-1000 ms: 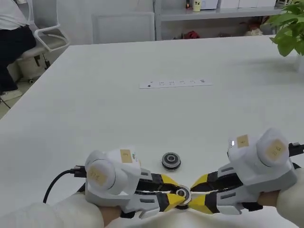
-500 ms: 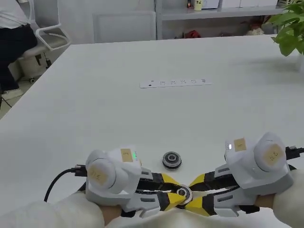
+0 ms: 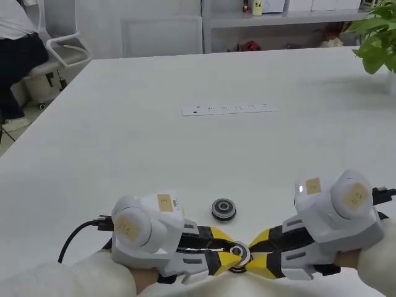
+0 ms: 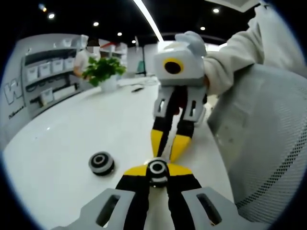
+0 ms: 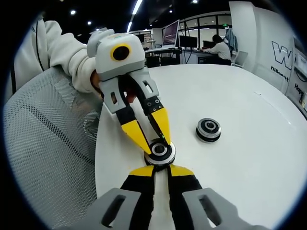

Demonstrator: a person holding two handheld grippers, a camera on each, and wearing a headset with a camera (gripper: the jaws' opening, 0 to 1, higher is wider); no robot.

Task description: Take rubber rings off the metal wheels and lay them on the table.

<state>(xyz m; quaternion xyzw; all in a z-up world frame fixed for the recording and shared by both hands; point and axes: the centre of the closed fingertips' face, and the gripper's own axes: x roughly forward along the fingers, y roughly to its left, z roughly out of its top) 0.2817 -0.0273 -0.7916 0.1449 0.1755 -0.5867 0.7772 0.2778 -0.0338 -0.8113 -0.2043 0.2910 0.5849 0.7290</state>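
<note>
At the desk's (image 3: 185, 154) near edge, a wheel (image 3: 237, 252) is held from both sides: the left gripper's (image 3: 228, 249) jaws are closed on it, the right gripper's (image 3: 249, 252) narrow jaws pinched on its rim. Just beyond, a second wheel (image 3: 223, 209) is laid flat. Farther off, a power strip (image 3: 229, 109) is seen.

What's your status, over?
Left gripper and right gripper shut on held wheel. Ring not yet off. Spare wheel lies apart on table, not obstructing.
</note>
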